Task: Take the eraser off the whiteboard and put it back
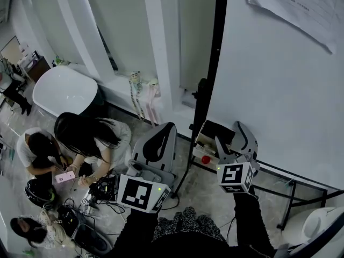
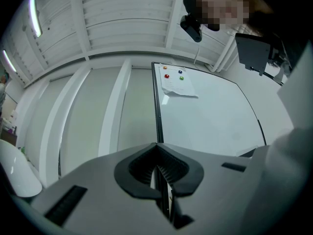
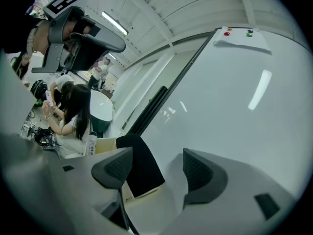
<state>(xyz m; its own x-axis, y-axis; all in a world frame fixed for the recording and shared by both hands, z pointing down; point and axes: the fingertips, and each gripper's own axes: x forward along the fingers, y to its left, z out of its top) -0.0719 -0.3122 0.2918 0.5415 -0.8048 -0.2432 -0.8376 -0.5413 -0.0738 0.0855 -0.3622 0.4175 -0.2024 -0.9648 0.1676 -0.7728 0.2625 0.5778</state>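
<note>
The eraser (image 3: 139,168), black on top with a cream base, rests at the lower left corner of the whiteboard (image 3: 234,97). In the head view the eraser (image 1: 213,132) lies just left of my right gripper (image 1: 234,143). That right gripper (image 3: 156,168) is open and faces the board; the eraser sits ahead between its jaws, nearer the left one and untouched. My left gripper (image 1: 161,136) hangs lower left, away from the board. In its own view the left gripper (image 2: 159,168) is shut on nothing and points up toward the whiteboard (image 2: 205,116).
A paper sheet (image 2: 178,84) is held by coloured magnets at the board's top. A red magnet (image 1: 205,159) lies below the eraser. The black board post (image 1: 207,90) and stand legs (image 1: 290,198) are close. People (image 1: 86,138) crouch on the floor at left among cables, by a white tub (image 1: 64,90).
</note>
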